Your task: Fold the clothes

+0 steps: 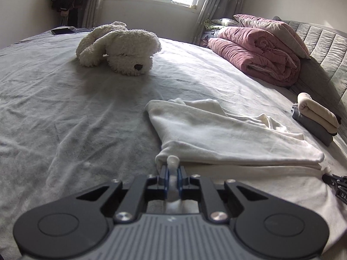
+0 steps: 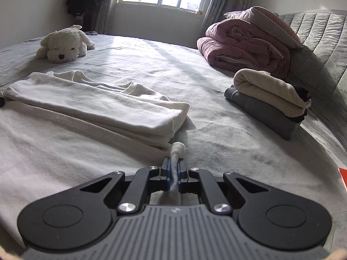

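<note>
Garment — white, partly folded — is laid on the bed. One corner is pinched by the clenched left gripper, another by the clenched right gripper. Folded clothes are stacked near the pink quilt — well apart from the garment.

On the bed, the garment lies near the front edge, folded stack right, plush dog far left, quilt by the headboard.
</note>
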The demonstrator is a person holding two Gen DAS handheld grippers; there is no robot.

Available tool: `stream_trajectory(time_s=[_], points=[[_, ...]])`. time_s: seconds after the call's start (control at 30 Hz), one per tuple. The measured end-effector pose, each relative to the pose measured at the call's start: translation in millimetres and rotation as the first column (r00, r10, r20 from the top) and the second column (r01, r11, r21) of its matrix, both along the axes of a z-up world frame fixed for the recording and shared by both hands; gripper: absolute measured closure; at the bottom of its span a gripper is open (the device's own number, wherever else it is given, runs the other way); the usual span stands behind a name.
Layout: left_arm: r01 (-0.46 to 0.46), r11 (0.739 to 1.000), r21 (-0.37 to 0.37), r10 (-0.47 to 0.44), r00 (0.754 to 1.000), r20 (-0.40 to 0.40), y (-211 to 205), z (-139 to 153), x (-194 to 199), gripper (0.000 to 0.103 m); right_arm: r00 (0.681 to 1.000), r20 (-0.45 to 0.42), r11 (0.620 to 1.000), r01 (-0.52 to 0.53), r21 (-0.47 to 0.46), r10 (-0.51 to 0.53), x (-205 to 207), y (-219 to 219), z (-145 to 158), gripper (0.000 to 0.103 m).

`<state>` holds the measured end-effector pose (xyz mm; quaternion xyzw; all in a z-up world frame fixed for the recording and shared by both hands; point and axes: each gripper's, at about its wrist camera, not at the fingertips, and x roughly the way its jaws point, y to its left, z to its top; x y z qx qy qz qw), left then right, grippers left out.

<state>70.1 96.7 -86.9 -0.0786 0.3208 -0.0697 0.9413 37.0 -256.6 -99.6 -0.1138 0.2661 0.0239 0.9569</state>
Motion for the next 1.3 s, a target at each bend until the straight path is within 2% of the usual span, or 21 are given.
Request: stream_trajectory(time_s=[0.03,0.07,0.1,0.13,0.17,0.27,0.33,0.4,0.53,0.63,0.67,0.73,0.83,0.93,1.03,1.1,1.17,1.3], points=[[-0.008,1.0,0.011,0.008,1.0,0.0,-1,2,-1,0.09,1.0,0.003,1.0,0.001,-0.001,-0.001,-1,0,1,0.095],[-0.019,1.0,0.02,0.019,1.0,-0.001,-2,5,-2,0.078,1.0,0.009,1.0,0.001,-0.007,-0.001,-3,1,3,0.086],[-0.031,0.999,0.027,0.031,1.0,0.004,-2,8,-3,0.072,1.0,0.017,1.0,0.003,-0.014,-0.003,-4,2,5,0.079],[-0.049,0.998,0.03,0.048,0.999,0.025,0,12,-6,0.067,1.0,0.028,1.0,0.011,-0.022,-0.01,-6,2,7,0.063],[-0.062,0.998,0.025,0.061,0.997,0.045,1,16,-8,0.067,0.999,0.039,0.999,0.02,-0.027,-0.018,-8,2,9,0.058],[-0.075,0.997,0.0,0.075,0.993,0.096,2,29,-15,0.067,0.998,0.06,1.0,0.0,-0.011,0.001,-11,6,16,0.058],[-0.041,0.999,-0.017,0.043,0.991,0.128,-3,36,-20,0.067,0.997,0.073,1.0,-0.018,0.001,0.018,-12,10,21,0.058],[0.008,1.0,0.002,-0.008,0.989,0.146,-14,34,-22,0.063,0.996,0.087,0.999,-0.036,0.013,0.035,-14,13,26,0.058],[0.065,0.993,0.097,-0.076,0.991,0.11,-29,13,-19,0.052,0.997,0.03,0.996,-0.072,0.056,0.07,-7,21,21,0.058],[0.069,0.989,0.131,-0.079,0.994,0.075,-26,-5,-18,0.051,0.998,-0.037,0.996,-0.051,0.076,0.054,-2,13,6,0.057],[0.063,0.99,0.126,-0.072,0.995,0.066,-23,-7,-19,0.046,0.998,-0.039,0.994,-0.047,0.099,0.051,-3,5,3,0.05],[0.055,0.995,0.083,-0.059,0.997,0.043,-13,-8,-17,0.044,0.999,-0.04,0.986,-0.025,0.165,0.032,-4,-13,1,0.042],[0.045,0.999,0.029,-0.046,0.998,0.031,-2,-6,-18,0.044,0.999,-0.053,0.957,0.025,0.288,-0.01,-8,-37,2,0.041],[-0.001,1.0,0.027,-0.001,0.999,0.05,0,1,-24,0.041,0.999,-0.032,0.955,0.048,0.292,-0.04,-18,-42,10,0.04],[-0.014,1.0,-0.002,0.014,0.994,0.104,-1,15,-37,0.033,1.0,0.01,0.961,0.012,0.277,-0.015,-32,-34,21,0.04],[0.026,1.0,0.005,-0.026,0.989,0.146,-11,23,-48,0.028,0.999,0.047,0.971,-0.037,0.237,0.026,-43,-22,27,0.04],[0.122,0.992,0.04,-0.128,0.976,0.174,-29,28,-59,0.022,0.992,0.061,0.973,-0.119,0.196,0.109,-53,1,31,0.037],[0.269,0.952,0.142,-0.291,0.943,0.164,-64,21,-72,0.021,0.967,0.026,0.949,-0.254,0.186,0.254,-61,39,28,0.037]])
